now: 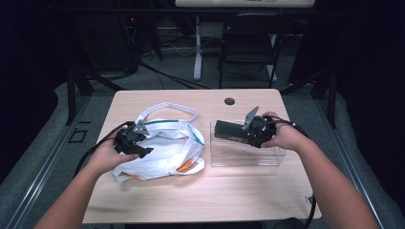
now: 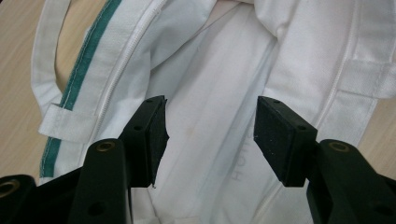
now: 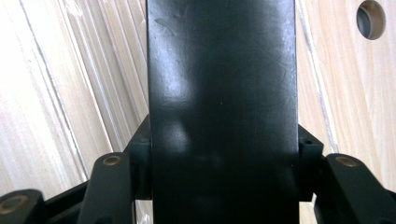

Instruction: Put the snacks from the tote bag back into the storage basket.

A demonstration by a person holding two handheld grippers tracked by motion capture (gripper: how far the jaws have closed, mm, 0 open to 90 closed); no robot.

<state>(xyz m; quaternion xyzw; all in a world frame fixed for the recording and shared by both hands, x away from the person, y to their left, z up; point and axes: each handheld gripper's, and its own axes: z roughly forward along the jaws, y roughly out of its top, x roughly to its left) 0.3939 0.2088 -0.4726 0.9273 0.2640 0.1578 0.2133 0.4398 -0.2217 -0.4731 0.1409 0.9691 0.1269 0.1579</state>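
A white cloth bag (image 1: 167, 148) with a green-striped edge and long handles lies on the left half of the wooden table (image 1: 191, 195). My left gripper (image 1: 144, 143) hovers over the bag's left side. In the left gripper view its jaws (image 2: 210, 135) stand open, with only the white bag lining (image 2: 210, 84) behind them and nothing pressed between the pads. My right gripper (image 1: 242, 133) is shut on a flat black block (image 1: 228, 129) and holds it over a clear plastic container (image 1: 243, 156). In the right gripper view the black block (image 3: 222, 93) is clamped between both pads.
Something orange (image 1: 186, 166) peeks from the bag's near right corner. A round cable hole (image 1: 229, 101) is in the table behind the container, and the same hole (image 3: 371, 18) appears in the right gripper view. A dark chair (image 1: 248, 43) and a desk leg stand beyond the table.
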